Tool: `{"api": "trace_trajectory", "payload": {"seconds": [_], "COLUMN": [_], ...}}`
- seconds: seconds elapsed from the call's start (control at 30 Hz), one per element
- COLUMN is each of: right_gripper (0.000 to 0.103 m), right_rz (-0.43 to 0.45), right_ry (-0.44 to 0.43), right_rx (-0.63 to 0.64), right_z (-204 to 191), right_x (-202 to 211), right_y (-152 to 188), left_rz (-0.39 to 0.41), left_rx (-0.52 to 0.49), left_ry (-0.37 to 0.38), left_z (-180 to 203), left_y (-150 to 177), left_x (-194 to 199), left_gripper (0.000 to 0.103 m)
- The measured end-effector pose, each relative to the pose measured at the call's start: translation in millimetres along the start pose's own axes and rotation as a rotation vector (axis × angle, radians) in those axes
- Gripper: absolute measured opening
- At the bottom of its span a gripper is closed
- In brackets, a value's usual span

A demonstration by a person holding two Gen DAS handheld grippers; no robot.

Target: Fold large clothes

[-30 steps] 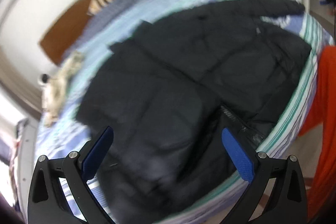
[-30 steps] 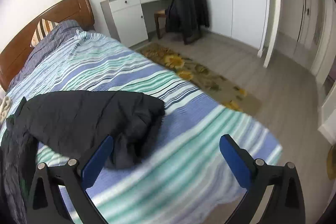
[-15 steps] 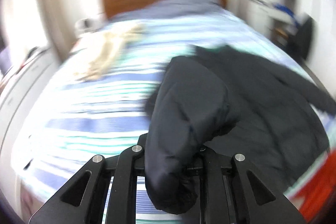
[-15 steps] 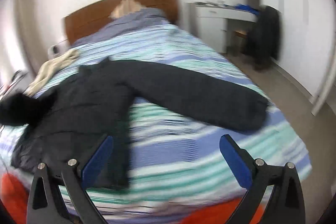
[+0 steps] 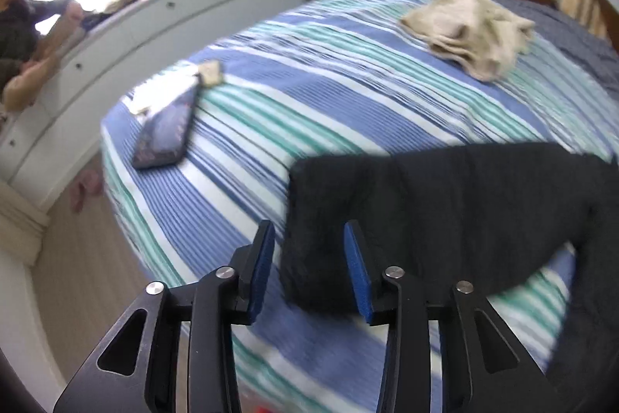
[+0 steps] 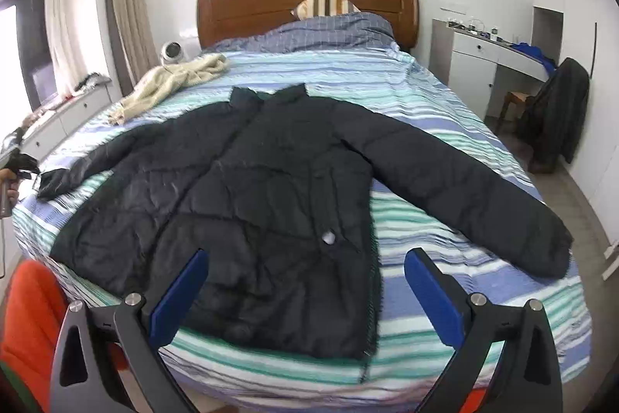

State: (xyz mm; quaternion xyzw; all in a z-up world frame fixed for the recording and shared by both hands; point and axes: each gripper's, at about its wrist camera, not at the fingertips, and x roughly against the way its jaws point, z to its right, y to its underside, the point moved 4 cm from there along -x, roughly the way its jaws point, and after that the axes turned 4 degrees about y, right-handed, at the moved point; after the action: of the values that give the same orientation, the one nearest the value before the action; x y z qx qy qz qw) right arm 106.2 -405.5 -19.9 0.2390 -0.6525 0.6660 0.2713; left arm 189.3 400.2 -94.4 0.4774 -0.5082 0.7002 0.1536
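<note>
No fold is made: the black jacket (image 6: 271,188) lies spread flat on the striped bed (image 6: 445,103), both sleeves out. My left gripper (image 5: 309,266) stands parted around one cuff (image 5: 321,219); my right gripper (image 6: 305,297) hovers wide open.

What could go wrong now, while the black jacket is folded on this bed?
1. The puffy black quilted jacket is bulky, so folds may spring open.
2. Its right sleeve cuff lies near the bed edge and could slide off.
3. The dark phone near the left gripper might be knocked.

Left hand-held gripper (image 5: 309,269) parted around black sleeve cuff (image 5: 321,219) on bed (image 5: 309,84)
</note>
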Motion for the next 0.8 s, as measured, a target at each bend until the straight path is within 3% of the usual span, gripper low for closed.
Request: {"api": "trace_trajectory", "payload": {"seconds": [0.07,0.13,0.3,0.37,0.43,0.47,0.5,0.53,0.57,0.67,0.8], "right_gripper": [0.103,0.103,0.103,0.103,0.103,0.102,0.091,0.077,0.048,0.03,0.026], "right_rz": [-0.056,-0.123,-0.219,-0.245,-0.293,-0.309,-0.311,-0.304,-0.305,-0.282,-0.28], "right_ry": [0.013,0.001,-0.117,-0.178,-0.221,-0.215,-0.208,-0.196,-0.187,-0.17,-0.158], "right_rx": [-0.03,-0.09,-0.227,-0.259,-0.269,-0.271,-0.272,-0.265,-0.255,-0.219,-0.223], "right_z": [12,30,49,45,38,37,35,32,30,25,23], "right_x": [-7,-21,-53,-69,-87,-92,-94,-94,-92,-81,-62], "right_y": [9,20,38,43,53,55,57,57,56,56,58], "left_rz": [-0.011,-0.033,-0.157,-0.22,-0.268,-0.286,-0.297,-0.291,-0.259,-0.233,-0.235], "left_rx": [-0.067,-0.142,-0.385,-0.451,-0.515,-0.548,-0.569,-0.583,-0.601,-0.609,-0.595], "left_ry": [0.083,0.176,0.481,0.551,0.566,0.549,0.551,0.544,0.518,0.519,0.533], "left_z": [26,59,154,189,214,226,234,240,243,242,229], "left_y": [27,51,131,163,189,201,211,217,219,218,217], "left_x": [24,40,84,89,85,81,81,81,85,93,95], "left_gripper": [0.061,0.071,0.082,0.085,0.085,0.071,0.055,0.044,0.037,0.026,0.023]}}
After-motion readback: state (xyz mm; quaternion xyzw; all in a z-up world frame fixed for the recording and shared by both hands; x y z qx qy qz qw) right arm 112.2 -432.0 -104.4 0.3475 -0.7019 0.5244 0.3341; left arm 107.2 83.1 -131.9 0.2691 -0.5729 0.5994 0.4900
